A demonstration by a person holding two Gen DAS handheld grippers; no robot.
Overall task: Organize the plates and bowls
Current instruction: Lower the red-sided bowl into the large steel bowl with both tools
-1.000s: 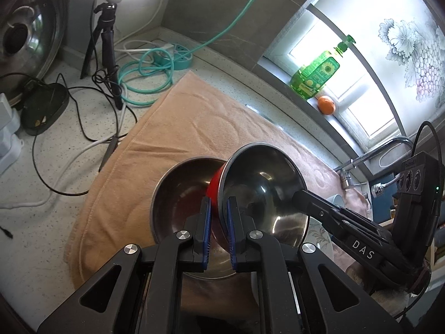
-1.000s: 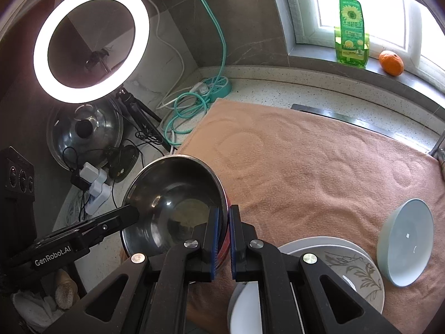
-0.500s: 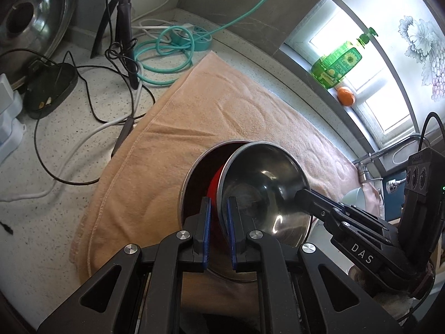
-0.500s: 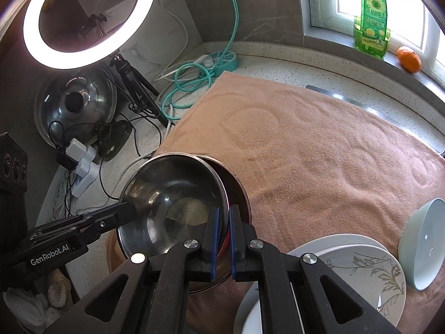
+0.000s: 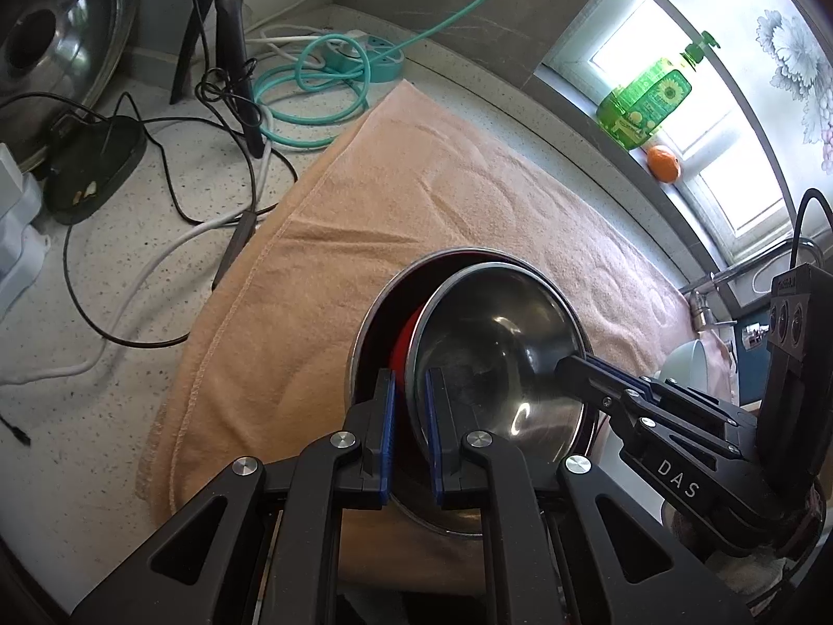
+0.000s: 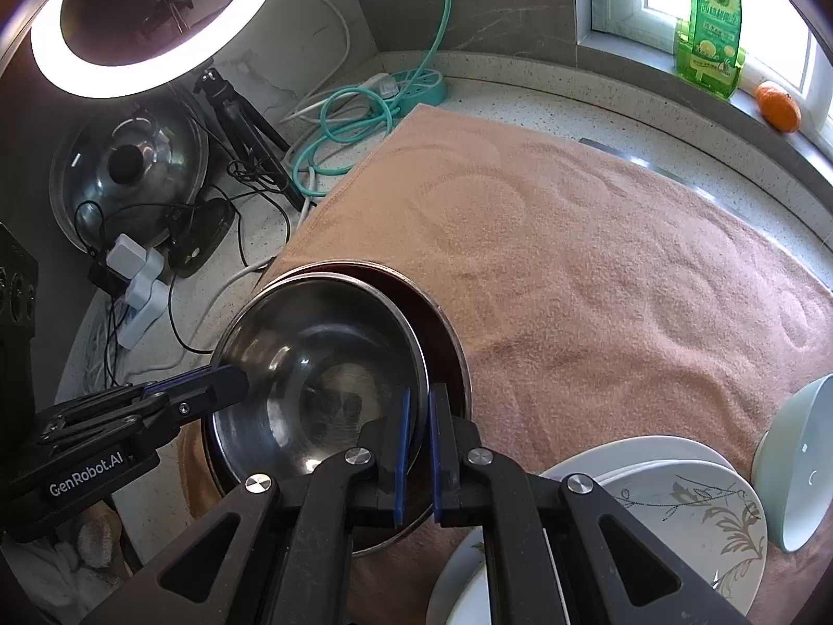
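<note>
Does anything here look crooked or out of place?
The pale bowl at the towel's right edge is tipped up on its side beside the plates. The steel bowl, held by both tongs, sits tilted in the larger bowl.

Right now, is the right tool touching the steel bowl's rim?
Touching. In the right wrist view the right tool has its blue pads closed on the steel bowl rim, one pad inside, one outside, with no gap visible.
</note>
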